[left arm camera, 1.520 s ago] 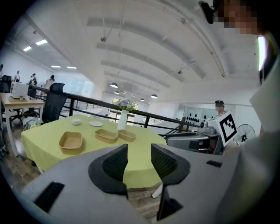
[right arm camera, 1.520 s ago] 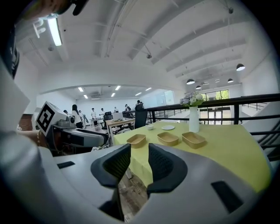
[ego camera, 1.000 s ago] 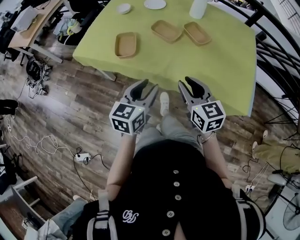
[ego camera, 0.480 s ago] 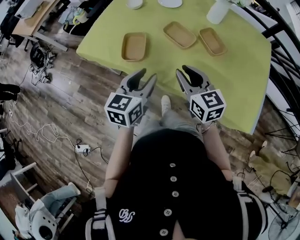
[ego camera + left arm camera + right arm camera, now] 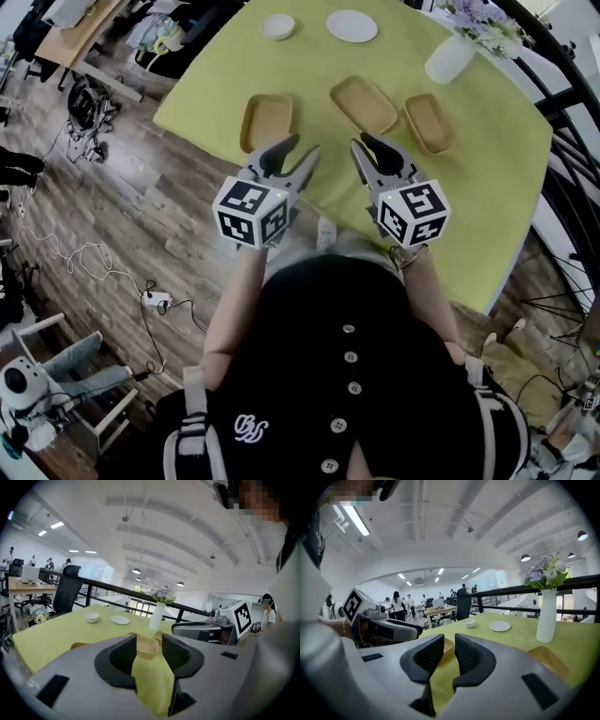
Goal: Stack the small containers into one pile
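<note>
Setup: a person (image 5: pixel 347 375) in a black buttoned top stands at the near edge of a table (image 5: pixel 469 216). There's a gripper in each hand, both pointing out over the table.
Cover: a yellow-green cloth (image 5: pixel 211 103) hangs over the table edge, with wood floor (image 5: pixel 122 216) around it.
Left tray (image 5: pixel 269 122): tan and shallow, flat on the cloth toward the near left side, well apart from the other two.
Middle tray (image 5: pixel 364 103): same kind, lying at a slant, near the right one but not touching it.
Right tray (image 5: pixel 430 123): also flat on the cloth, the closest one to the vase.
Stack status: all three trays lie singly, so no pile yet.
Left gripper (image 5: pixel 289 155): in the head view its tips sit just short of the left tray's near end. The jaws are wide apart and holding nothing. In its own view the gap only shows cloth and a tray farther out on the table.
Right gripper (image 5: pixel 377 152): right beside the left one, with its tips just short of the middle tray in the head view. The jaws have just been closing and there's only a narrow slit left between the pads. Nothing is in the slit, just cloth and a bit of tray well beyond.
Far side of the table: a small white bowl (image 5: pixel 277 26) with a white plate (image 5: pixel 352 25) next to it. A white vase (image 5: pixel 450 58) with purple flowers (image 5: pixel 483 23) stands off to the right.
</note>
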